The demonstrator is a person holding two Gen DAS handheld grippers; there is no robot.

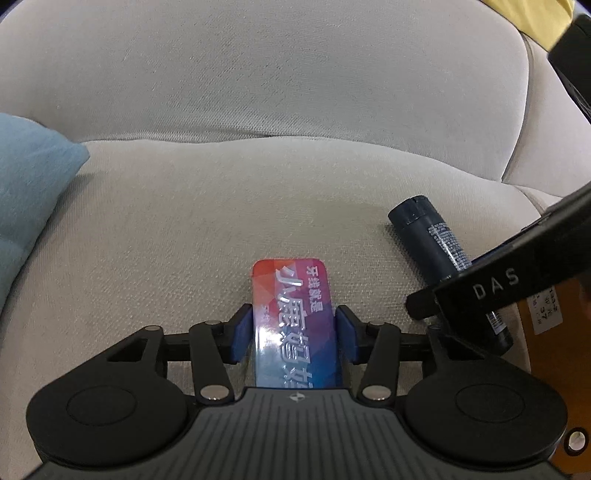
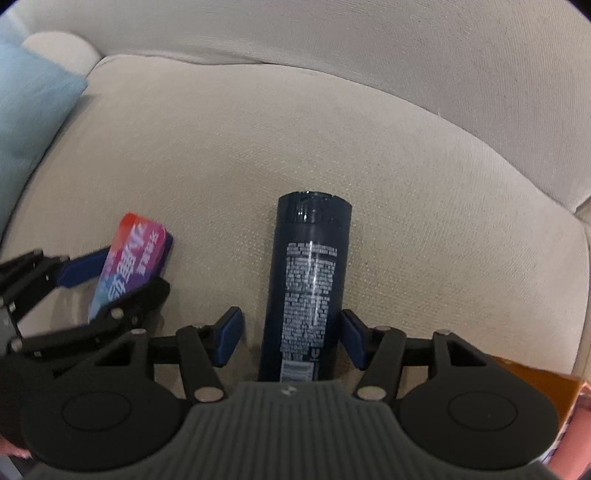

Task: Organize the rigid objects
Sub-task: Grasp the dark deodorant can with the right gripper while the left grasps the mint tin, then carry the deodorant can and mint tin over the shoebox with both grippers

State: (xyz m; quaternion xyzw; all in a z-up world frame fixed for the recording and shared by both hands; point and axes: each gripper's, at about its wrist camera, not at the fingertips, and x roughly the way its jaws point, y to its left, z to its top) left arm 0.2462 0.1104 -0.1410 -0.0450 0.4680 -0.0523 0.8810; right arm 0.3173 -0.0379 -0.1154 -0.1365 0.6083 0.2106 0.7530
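So the whole thing plays out on a beige sofa, seat cushion filling most of both views, backrest across the top.

Left wrist view: the left gripper sits bottom centre, and its blue pads are pressed against both long sides of a colourful box, red at the far end fading to blue, with white Chinese lettering. So it's clamped on the box, which lies flat on the cushion pointing away from the camera. To the right there's a dark bottle lying on its side, partly hidden by the other gripper's black body cutting in from the right edge.

Right wrist view: the right gripper has its fingers spread either side of the bottle. The right pad looks about touching, but there's a clear gap on the left, so it's open, not gripping. Bottle lies centre frame, cap end away, small print facing up. The box and left gripper show at lower left.

Blue pillow at the left edge, something yellow top right, orange box lower right.
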